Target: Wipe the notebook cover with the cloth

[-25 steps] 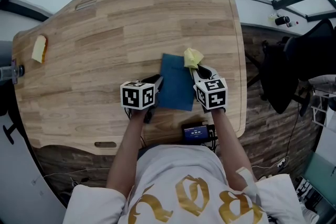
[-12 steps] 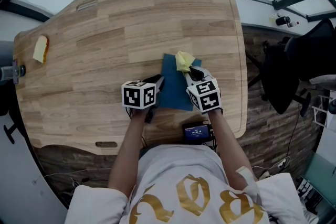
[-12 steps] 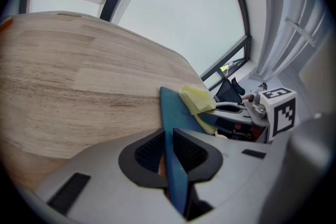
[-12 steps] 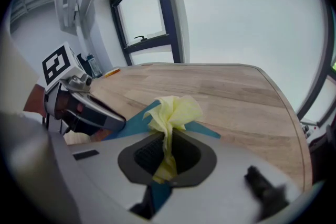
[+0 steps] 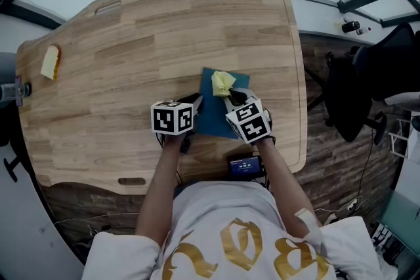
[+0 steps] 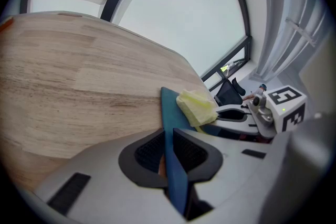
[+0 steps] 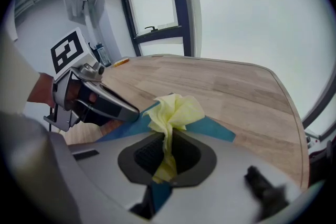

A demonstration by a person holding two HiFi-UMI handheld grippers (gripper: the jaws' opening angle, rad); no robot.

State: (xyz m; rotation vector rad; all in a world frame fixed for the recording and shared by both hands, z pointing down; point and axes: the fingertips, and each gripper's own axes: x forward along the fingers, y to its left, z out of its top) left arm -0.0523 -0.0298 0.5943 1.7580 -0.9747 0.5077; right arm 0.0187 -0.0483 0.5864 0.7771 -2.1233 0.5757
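The notebook (image 5: pixel 215 116), blue-covered, lay on the wooden surface (image 5: pixel 131 42) toward its near right part, just in front of me; my left gripper (image 5: pixel 196 101) had its jaws clenched on the notebook's left edge, the thin cover running straight between the 2 pads; my right gripper (image 5: pixel 230 94) came in from the near right, its jaws grasping the yellow cloth (image 5: pixel 222 82); the cloth was bunched, 1 tail pinched between the pads and the crumpled rest standing out past the tips, over the far part of the cover and, as far as I could tell, touching it; the 2 grippers sat close together, the notebook between them; a small yellow and orange thing (image 5: pixel 50 61) lay far off at the surface's left edge; a dark blue device (image 5: pixel 245 166) sat by the near edge, just behind my right hand.
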